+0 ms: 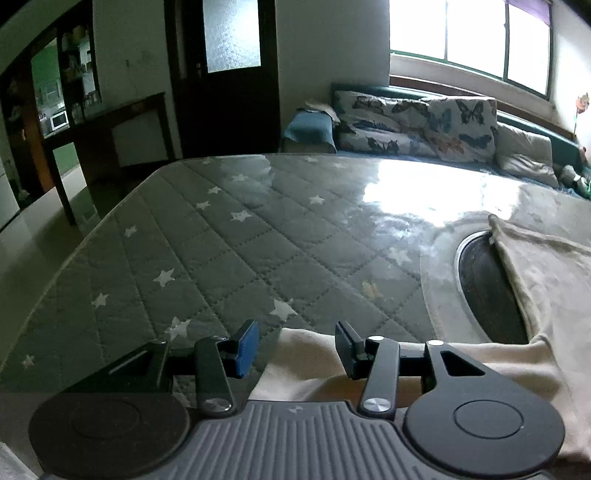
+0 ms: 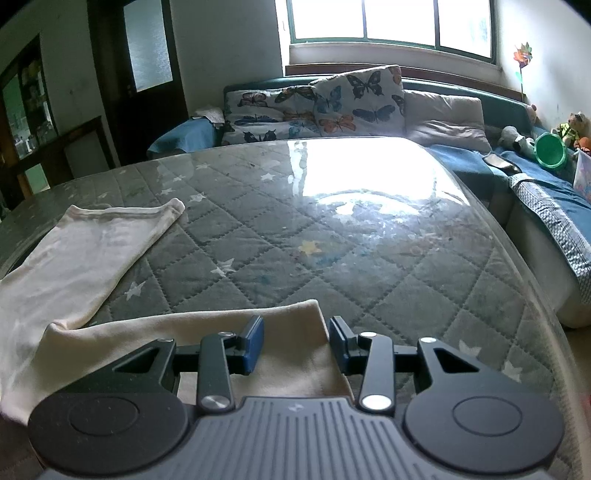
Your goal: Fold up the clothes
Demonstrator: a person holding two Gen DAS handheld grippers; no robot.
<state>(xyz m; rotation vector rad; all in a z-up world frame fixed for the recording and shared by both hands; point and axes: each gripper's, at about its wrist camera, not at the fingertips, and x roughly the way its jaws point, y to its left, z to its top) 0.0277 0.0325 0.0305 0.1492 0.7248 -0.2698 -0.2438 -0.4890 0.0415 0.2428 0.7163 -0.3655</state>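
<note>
A cream garment (image 2: 85,266) lies spread across the near part of a desk (image 1: 229,236) covered with a grey quilted, star-printed cloth under a glossy clear sheet. In the right wrist view one long cream section runs away toward the far left, its hemmed end lying flat, while a second section lies across the near edge.

The right claw (image 2: 295,341) hangs over the corner of that near section; its blue pads stand apart with cloth beneath them, released and pinching nothing. The left claw (image 1: 293,350) is likewise released, pads well apart, the garment's edge (image 1: 306,354) lying below and between them, untouched as far as can be seen.

In the left wrist view, a dark oval opening with a metal rim (image 1: 484,288) shows in the desk top, partly covered by the garment. Beyond the desk stands a sofa (image 2: 461,92) with butterfly-print cushions (image 2: 332,103), a blue throw (image 2: 469,155), soft toys and a green cup (image 2: 550,149). A bright window (image 2: 391,22) glares off the desk surface. A dark door (image 1: 225,74) and a dark side table (image 1: 110,125) stand to the left.
</note>
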